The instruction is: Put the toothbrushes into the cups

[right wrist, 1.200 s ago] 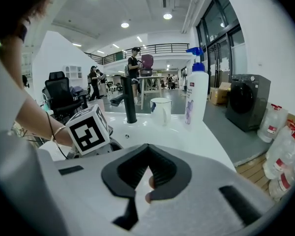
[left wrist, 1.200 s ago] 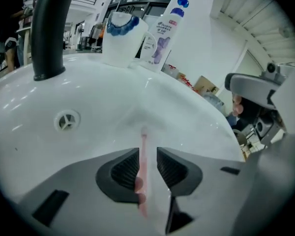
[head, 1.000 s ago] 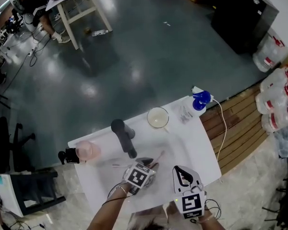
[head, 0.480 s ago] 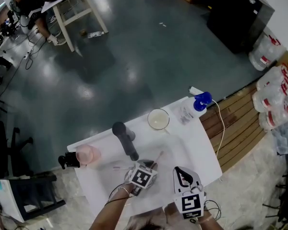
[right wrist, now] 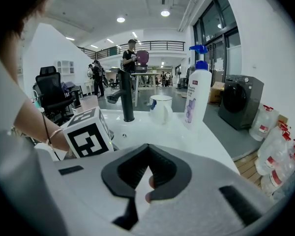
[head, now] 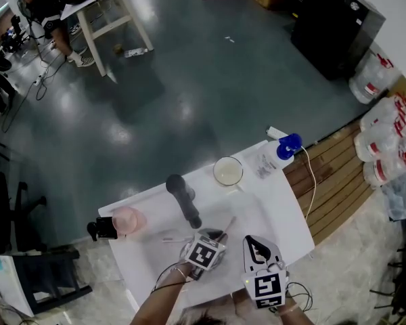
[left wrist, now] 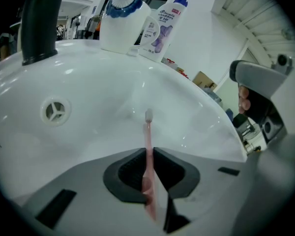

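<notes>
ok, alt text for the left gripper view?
The left gripper has just been closing its jaws, which now pinch a pink toothbrush whose head points into a white sink. The drain sits left, a black faucet rises upper left, and a cup and bottle stand on the far rim.

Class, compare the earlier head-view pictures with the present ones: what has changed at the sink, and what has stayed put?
The left gripper has just been closing its jaws and now clamps the pink toothbrush in the sink. The right gripper, pink cup, white cup and faucet stayed where they were.
</notes>
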The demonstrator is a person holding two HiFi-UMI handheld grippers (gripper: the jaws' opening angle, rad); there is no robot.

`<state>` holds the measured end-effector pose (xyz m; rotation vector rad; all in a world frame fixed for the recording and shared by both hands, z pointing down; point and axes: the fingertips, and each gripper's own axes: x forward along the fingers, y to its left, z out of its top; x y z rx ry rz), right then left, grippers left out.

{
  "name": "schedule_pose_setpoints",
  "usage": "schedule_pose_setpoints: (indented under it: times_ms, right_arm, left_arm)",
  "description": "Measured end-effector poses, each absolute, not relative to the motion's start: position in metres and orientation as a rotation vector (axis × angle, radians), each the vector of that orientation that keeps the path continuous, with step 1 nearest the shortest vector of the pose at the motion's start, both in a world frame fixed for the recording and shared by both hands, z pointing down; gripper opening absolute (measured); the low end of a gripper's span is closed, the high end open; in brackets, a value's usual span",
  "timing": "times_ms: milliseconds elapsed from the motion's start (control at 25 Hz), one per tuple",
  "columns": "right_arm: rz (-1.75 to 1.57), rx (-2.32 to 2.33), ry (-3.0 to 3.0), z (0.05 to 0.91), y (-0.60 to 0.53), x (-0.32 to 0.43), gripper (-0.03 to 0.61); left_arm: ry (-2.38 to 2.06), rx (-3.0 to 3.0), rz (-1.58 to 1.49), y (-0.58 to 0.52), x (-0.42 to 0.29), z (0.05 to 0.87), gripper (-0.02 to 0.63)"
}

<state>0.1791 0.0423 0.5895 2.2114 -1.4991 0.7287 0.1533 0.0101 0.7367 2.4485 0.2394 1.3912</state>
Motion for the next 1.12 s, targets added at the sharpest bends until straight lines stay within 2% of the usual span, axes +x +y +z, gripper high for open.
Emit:
schedule_pose_setpoints:
  times_ms: [1120]
  right_arm:
    - [0.657, 2.125, -1.654, 0.564, 0.030, 0.233, 0.000]
  left_arm:
    - [-0.004, 2.459, 1.147, 0.009, 0.184, 0.644, 0.044]
